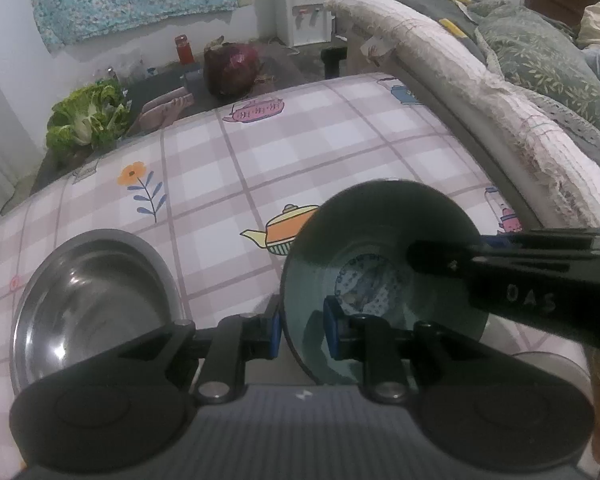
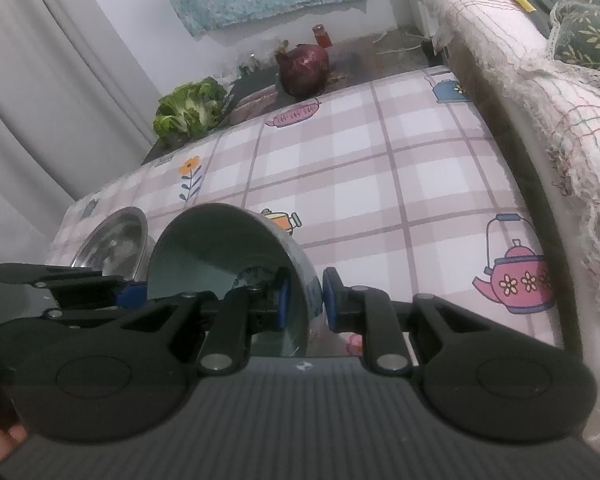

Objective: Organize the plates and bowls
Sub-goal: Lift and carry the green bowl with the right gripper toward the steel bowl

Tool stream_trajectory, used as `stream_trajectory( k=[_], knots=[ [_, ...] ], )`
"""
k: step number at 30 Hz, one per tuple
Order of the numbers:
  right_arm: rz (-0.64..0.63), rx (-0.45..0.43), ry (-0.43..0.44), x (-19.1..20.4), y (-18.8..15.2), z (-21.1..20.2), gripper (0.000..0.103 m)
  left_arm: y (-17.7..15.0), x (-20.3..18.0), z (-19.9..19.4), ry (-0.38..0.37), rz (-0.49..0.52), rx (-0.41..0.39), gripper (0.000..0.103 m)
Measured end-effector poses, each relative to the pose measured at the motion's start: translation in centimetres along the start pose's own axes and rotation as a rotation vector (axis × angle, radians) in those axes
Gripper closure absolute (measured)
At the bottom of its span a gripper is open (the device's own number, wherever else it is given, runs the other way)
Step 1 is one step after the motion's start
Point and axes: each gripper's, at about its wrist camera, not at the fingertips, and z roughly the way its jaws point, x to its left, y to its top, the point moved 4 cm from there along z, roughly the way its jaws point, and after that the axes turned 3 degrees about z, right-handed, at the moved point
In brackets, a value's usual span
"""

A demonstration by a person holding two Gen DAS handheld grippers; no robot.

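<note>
A teal-green bowl (image 1: 380,232) with a patterned base is tilted above the checked tablecloth (image 1: 300,152), its opening facing the cameras. My left gripper (image 1: 304,330) is shut on its near-left rim, one blue pad inside and one outside. My right gripper (image 1: 452,246) comes in from the right and is clamped on the opposite rim. In the right wrist view the bowl (image 2: 204,248) has its wall between the right gripper (image 2: 306,302) pads, and the left gripper (image 2: 140,292) holds the left rim. A steel bowl (image 1: 92,300) (image 2: 112,248) rests on the table to the left.
Beyond the table's far edge lie leafy greens (image 1: 86,120), a big purple onion (image 1: 232,68) and a red jar (image 1: 182,48). A cloth-covered sofa edge (image 1: 480,92) runs along the right side. Grey curtains (image 2: 40,80) hang at the left.
</note>
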Motion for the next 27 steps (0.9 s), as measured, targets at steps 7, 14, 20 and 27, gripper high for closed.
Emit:
stream_trajectory(
  k=[7,14,20,27],
  knots=[
    [0.014,0.017,-0.002,-0.5,-0.4,0.4,0.085,-0.6,0.3,0.8,-0.039,-0.015,0.047,0.08],
    [0.023,0.04,0.027,-0.9,-1.1,-0.4,0.083,-1.1,0.0,0.8,-0.071,-0.019,0.073,0.072],
    [0.025,0.061,0.047,-0.8,-1.6,-0.4,0.077,-1.1,-0.3,1.1,-0.082,-0.026,0.093,0.071],
    [0.043,0.074,0.054,-0.7,-2.0,0.4,0.074,-1.3,-0.6,1.1,-0.069,-0.021,0.094,0.071]
  ],
)
